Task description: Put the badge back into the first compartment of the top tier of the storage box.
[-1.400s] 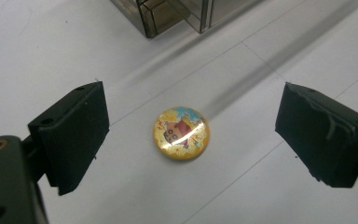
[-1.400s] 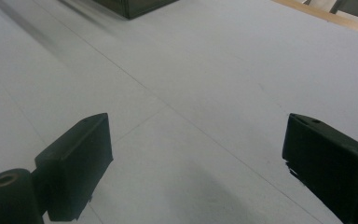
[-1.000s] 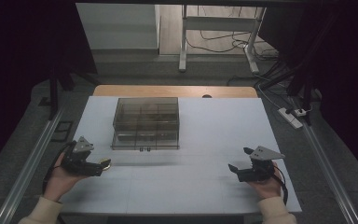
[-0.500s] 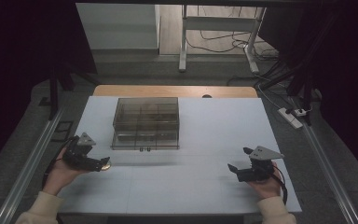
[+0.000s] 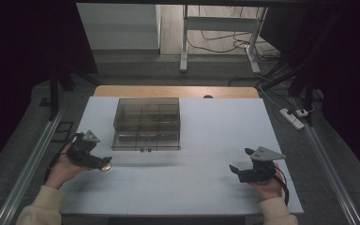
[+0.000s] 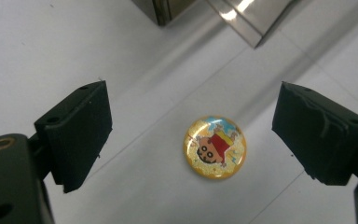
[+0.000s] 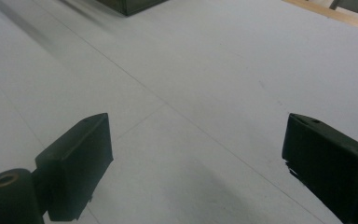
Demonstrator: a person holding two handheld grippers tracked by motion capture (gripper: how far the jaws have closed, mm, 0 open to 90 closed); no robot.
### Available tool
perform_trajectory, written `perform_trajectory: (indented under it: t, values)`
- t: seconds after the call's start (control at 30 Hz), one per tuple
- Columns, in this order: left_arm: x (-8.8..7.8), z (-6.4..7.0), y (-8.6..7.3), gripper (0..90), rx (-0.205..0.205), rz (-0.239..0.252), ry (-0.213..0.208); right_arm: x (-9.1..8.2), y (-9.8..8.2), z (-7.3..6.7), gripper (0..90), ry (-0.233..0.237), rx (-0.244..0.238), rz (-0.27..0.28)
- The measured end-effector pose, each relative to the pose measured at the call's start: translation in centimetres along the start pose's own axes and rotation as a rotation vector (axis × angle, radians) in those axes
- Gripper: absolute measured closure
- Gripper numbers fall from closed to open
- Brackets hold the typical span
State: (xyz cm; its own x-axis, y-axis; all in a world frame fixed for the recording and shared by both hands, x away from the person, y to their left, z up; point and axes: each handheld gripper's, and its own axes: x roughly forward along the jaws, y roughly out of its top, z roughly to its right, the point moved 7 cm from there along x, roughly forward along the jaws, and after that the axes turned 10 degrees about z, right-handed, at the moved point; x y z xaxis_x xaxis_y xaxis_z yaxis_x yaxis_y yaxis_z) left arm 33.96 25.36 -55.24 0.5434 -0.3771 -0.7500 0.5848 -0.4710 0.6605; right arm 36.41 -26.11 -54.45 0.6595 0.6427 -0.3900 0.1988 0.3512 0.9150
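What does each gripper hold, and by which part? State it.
Nothing. The left gripper is open around the round badge without touching it; the right gripper is open over bare table.

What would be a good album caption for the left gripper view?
Open left gripper poised over a round cartoon badge lying on the white table, near a clear organizer box.

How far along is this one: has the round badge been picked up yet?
Not yet. The left tool is open, jaws on either side of the badge, which lies flat on the white table untouched. The right tool waits open. The grasp is left; the clear compartment box may be its destination.
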Motion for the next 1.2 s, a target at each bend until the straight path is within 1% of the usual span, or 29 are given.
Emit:
perform_trajectory:
  t: [0.17, 0.23, 0.3, 0.37, 0.4, 0.53, 0.7, 0.9, 1.03, 1.2]
  values:
    - [0.6, 0.2, -0.7, 12.2, 0.015, -0.037, -0.024, 0.0, 0.0, 0.0, 7.9, 0.001, -0.002, -0.001]
    - [0.8, 0.3, -0.8, 12.7, 0.013, -0.043, -0.042, 0.0, -0.1, 0.0, 7.9, -0.001, -0.001, -0.005]
    - [1.0, 0.4, -1.0, 13.3, 0.018, -0.062, -0.051, 0.0, -0.1, 0.0, 7.9, -0.001, 0.001, -0.005]
    - [1.3, 0.6, -1.2, 13.5, 0.02, -0.08, -0.054, 0.0, -0.1, 0.0, 7.9, -0.001, 0.0, -0.006]
    - [1.5, 0.7, -1.4, 13.5, 0.028, -0.104, -0.06, 0.0, -0.1, 0.0, 7.9, -0.001, -0.001, -0.006]
    - [1.7, 0.8, -1.5, 14.2, 0.035, -0.121, -0.074, 0.0, -0.1, 0.0, 7.9, -0.001, 0.0, -0.006]
    - [2.1, 0.9, -1.7, 15.0, 0.048, -0.146, -0.076, 0.1, -0.1, 0.0, 7.9, -0.001, -0.002, -0.009]
    - [2.2, 1.0, -1.8, 17.8, 0.051, -0.15, -0.092, 0.1, -0.2, 0.0, 7.9, -0.001, -0.001, -0.011]
    - [2.4, 1.1, -1.9, 20.3, 0.057, -0.165, -0.102, 0.1, -0.2, 0.0, 8.0, 0.0, 0.001, -0.009]
    - [2.6, 1.1, -2.0, 21.1, 0.055, -0.171, -0.101, 0.1, -0.2, 0.0, 8.0, -0.001, -0.001, -0.011]
